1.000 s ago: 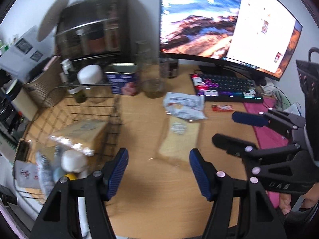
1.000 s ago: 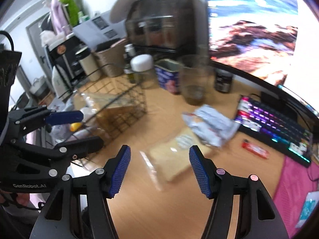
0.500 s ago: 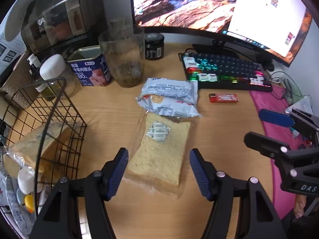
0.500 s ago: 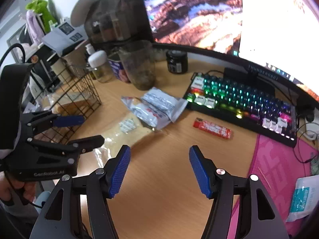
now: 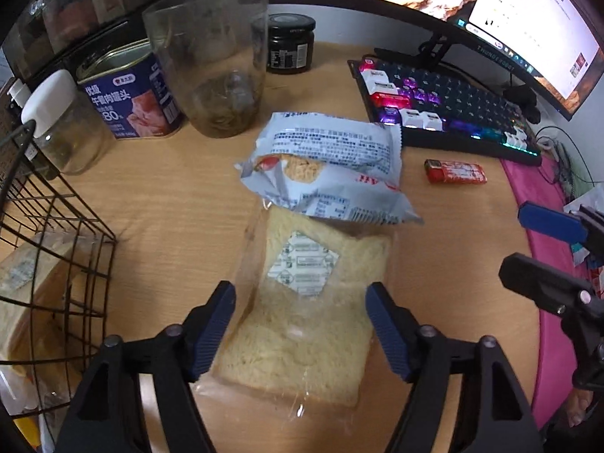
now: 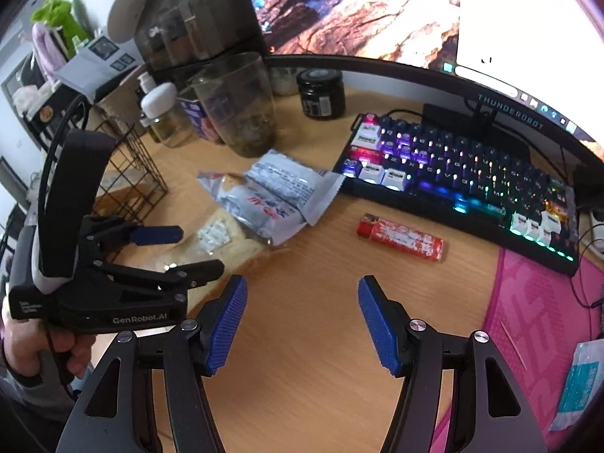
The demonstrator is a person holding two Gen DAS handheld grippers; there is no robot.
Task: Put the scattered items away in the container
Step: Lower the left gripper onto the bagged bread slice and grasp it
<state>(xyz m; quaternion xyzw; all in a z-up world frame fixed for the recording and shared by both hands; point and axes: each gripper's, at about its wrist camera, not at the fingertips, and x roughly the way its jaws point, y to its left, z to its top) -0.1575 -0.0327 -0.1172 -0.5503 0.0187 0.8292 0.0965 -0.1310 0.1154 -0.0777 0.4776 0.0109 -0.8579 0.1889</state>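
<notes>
My left tongs (image 5: 300, 324) hang over the bagged slice of bread (image 5: 302, 324), which lies flat on the table (image 5: 170, 196). Their jaws are opening, one blue pad on each side of the bag, neither pressing it. A white-and-blue snack packet (image 5: 324, 170) lies across the far end of the bread. To the left stands the black wire basket (image 5: 56, 226), with another wrapped bread already inside. My right tongs (image 6: 302, 321) hover over bare table with the jaws apart and nothing between them. Ahead of them lies a red lighter (image 6: 400, 238), just in front of the lit keyboard (image 6: 464, 173). A luncheon meat tin (image 5: 128, 94), a glass cup (image 5: 211, 68) and a dark jar (image 5: 288, 43) stand behind the packet.
</notes>
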